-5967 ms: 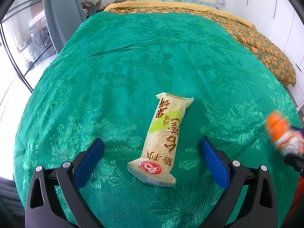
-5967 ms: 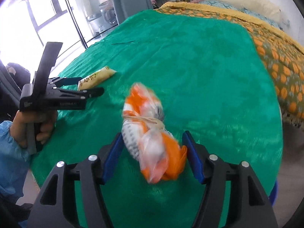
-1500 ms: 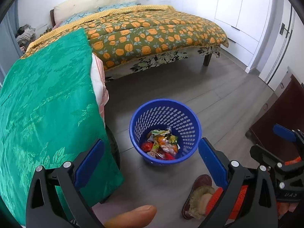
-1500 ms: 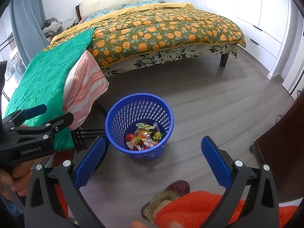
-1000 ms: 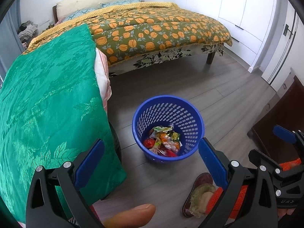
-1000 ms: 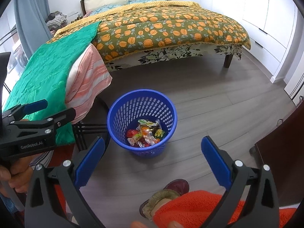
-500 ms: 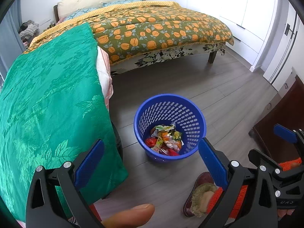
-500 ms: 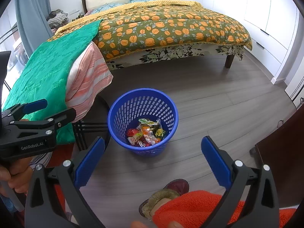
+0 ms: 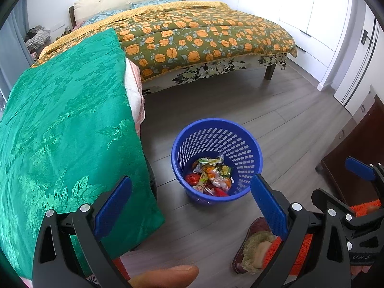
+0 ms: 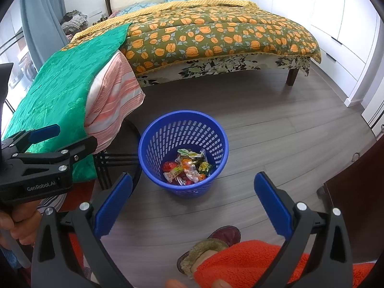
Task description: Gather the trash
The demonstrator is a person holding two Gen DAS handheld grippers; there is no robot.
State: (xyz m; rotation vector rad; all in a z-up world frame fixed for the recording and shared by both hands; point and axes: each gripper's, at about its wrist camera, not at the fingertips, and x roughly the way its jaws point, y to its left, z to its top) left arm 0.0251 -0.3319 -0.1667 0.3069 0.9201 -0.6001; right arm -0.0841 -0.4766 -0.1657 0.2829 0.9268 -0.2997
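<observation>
A blue perforated waste basket [image 9: 249,148] [image 10: 156,141] stands on the grey wood floor beside the green-covered table. Several bright snack wrappers [image 9: 211,176] [image 10: 188,166] lie in its bottom. My left gripper [image 9: 190,206] hangs open and empty above the floor, just short of the basket. My right gripper [image 10: 193,201] is also open with nothing between its blue pads, a little back from the basket. In the right wrist view the left gripper [image 10: 60,139] shows from the side at the left edge, held by a hand.
The table with the green patterned cloth [image 9: 60,124] [image 10: 57,91] is at the left, a striped cloth under it. A bed with an orange-flowered quilt [image 9: 204,33] lies behind. A slippered foot [image 10: 211,247] and orange trouser leg are below. A dark cabinet [image 9: 360,148] stands at the right.
Six seconds ago I was over the table, right gripper shut on an orange bag, a long snack packet before the left. Over the last second both views have crept slightly back from the basket.
</observation>
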